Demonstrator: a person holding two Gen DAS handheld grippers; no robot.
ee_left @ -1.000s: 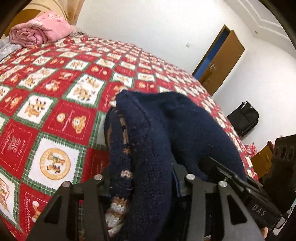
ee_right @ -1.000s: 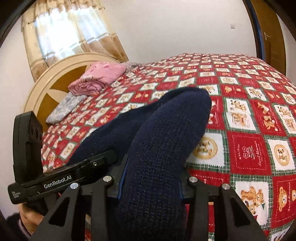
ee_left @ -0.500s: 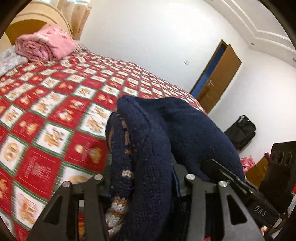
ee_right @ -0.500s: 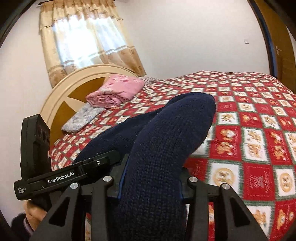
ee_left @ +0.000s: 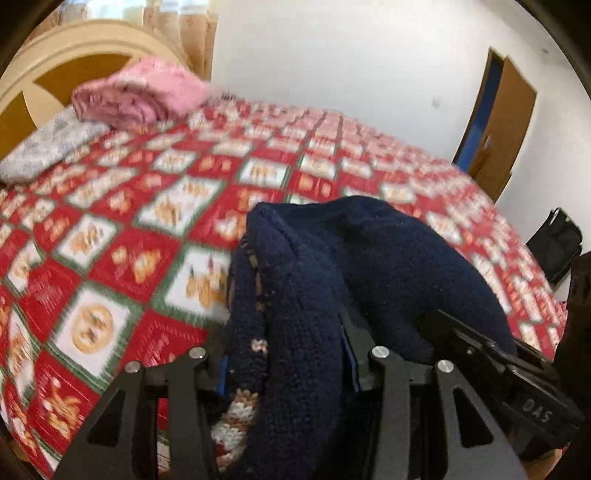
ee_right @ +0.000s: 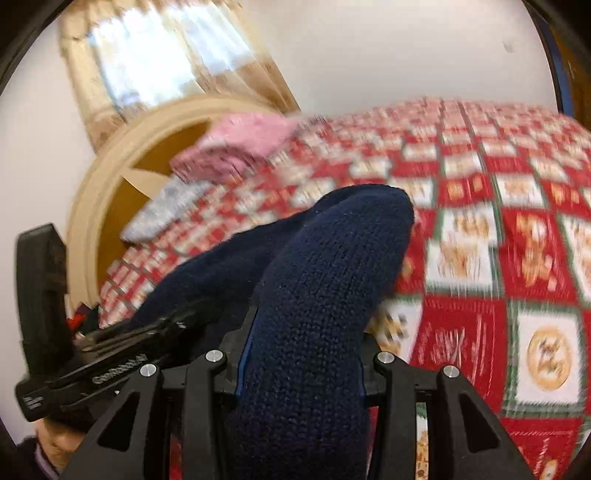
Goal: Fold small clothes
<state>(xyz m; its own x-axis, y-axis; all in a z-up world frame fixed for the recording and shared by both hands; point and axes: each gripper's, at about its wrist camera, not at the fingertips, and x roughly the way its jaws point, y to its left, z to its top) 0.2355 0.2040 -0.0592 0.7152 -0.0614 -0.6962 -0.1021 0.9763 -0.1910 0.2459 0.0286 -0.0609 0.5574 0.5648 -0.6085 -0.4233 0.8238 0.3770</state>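
Both views swing toward the headboard end; bg now motion-blurred.

Left wrist view: headboard (ee_left: 79, 46) and curtain (ee_left: 177, 27) come into frame at top left, not visible 1 s ago; pink folded blanket (ee_left: 138, 94) shifts from the far left corner toward centre-left, grey pillow (ee_left: 44, 147) shows more fully, door (ee_left: 506, 122) slides right. Quilt (ee_left: 122, 229) goes from sharp to smeared. Right wrist view: window (ee_right: 147, 62) and curtain rise larger, headboard (ee_right: 122, 155) drops lower, quilt squares (ee_right: 535, 295) blur. Navy knit sweater (ee_right: 325, 295) fold tilts a bit more right vs 0.5 s ago; the other gripper's body (ee_right: 85, 373) sits lower and blurred.
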